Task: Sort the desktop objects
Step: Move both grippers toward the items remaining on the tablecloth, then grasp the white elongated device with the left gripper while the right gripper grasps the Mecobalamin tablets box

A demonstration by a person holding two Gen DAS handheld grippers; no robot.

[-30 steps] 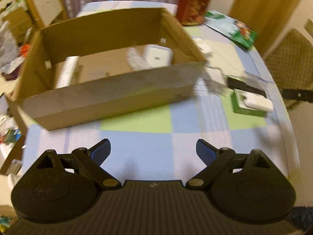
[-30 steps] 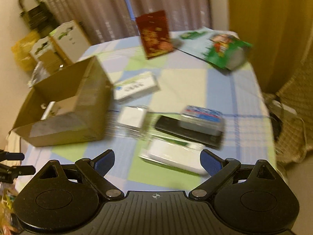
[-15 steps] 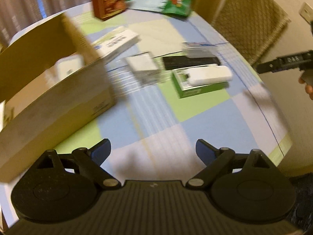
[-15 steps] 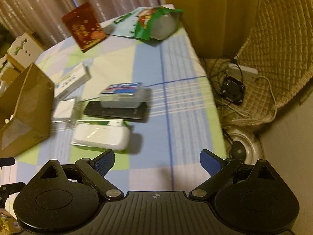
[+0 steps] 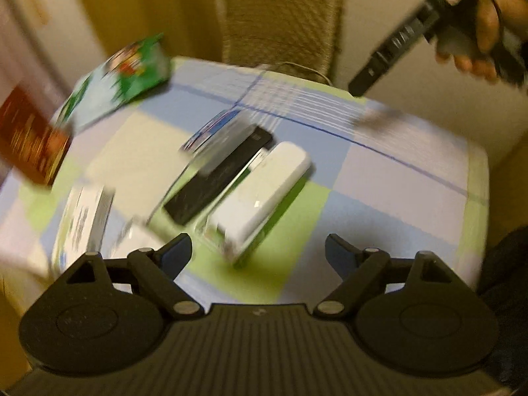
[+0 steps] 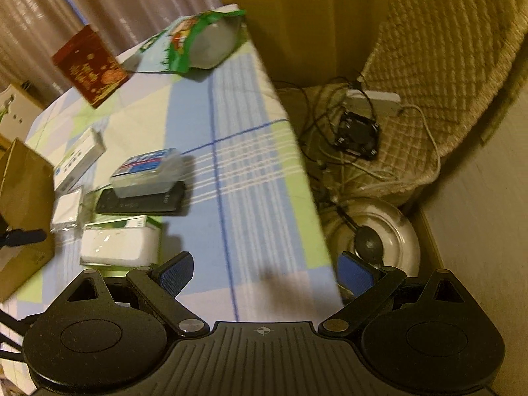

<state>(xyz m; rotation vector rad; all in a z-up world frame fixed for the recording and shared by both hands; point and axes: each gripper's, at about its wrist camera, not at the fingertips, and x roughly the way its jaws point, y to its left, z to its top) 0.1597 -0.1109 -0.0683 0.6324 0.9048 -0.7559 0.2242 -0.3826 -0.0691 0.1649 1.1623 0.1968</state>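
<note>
Approach step of the sort: both claws empty, nothing lifted yet.

Left wrist view, badly blurred: left claw (image 5: pixel 258 253) with jaws closing on nothing, poised above the white case (image 5: pixel 264 189) lying on a green box, just beside the black phone (image 5: pixel 219 171) on the checked tabletop (image 5: pixel 396 181); right hand (image 5: pixel 475 43) visible at the upper right corner. Right wrist view: right claw (image 6: pixel 264 270) spread wide and empty over the tabletop's edge, with white case (image 6: pixel 120 246), black phone (image 6: pixel 142 199), clear blue-labelled box (image 6: pixel 148 170) resting on the phone, and cardboard box (image 6: pixel 23 198) off to the left. Next, probably: straddling one item squarely, clenching, then carrying it to the cardboard box.
</note>
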